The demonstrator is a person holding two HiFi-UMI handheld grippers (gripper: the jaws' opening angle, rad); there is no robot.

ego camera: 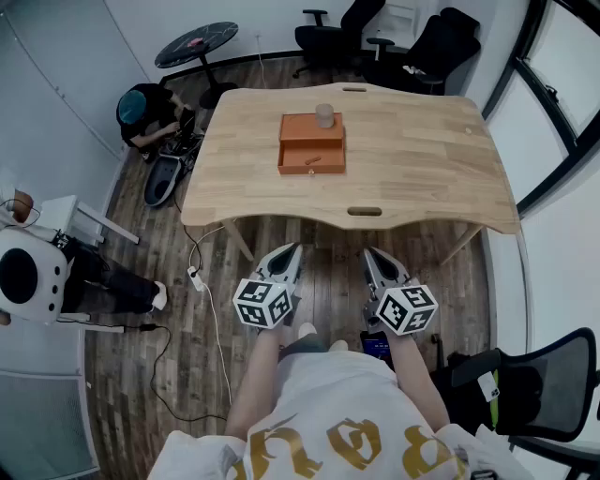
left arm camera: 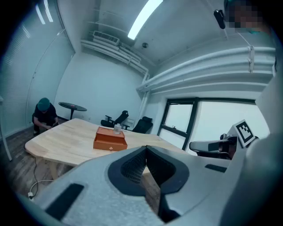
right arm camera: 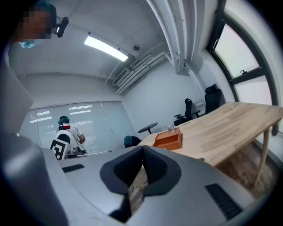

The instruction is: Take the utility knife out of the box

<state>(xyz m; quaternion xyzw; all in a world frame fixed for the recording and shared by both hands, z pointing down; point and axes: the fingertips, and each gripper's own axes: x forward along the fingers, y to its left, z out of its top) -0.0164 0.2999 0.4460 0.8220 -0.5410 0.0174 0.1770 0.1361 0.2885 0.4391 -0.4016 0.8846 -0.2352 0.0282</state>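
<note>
An orange box [ego camera: 311, 143] lies on the wooden table [ego camera: 422, 159], with a small pale jar [ego camera: 324, 115] standing on its back half. Its front half is open, and a small orange item [ego camera: 314, 161] that may be the utility knife lies in it. Both grippers hang well short of the table, over the floor near my body. My left gripper [ego camera: 292, 249] and right gripper [ego camera: 369, 253] are shut and hold nothing. The box [left arm camera: 109, 138] shows far ahead in the left gripper view, and the box [right arm camera: 168, 139] likewise in the right gripper view.
A person [ego camera: 145, 111] crouches at the table's far left corner. Another person in white [ego camera: 37, 272] is at the left. Office chairs [ego camera: 337, 23] and a round black table [ego camera: 197, 42] stand behind. Cables [ego camera: 202, 281] lie on the floor; a black chair [ego camera: 544, 384] is at right.
</note>
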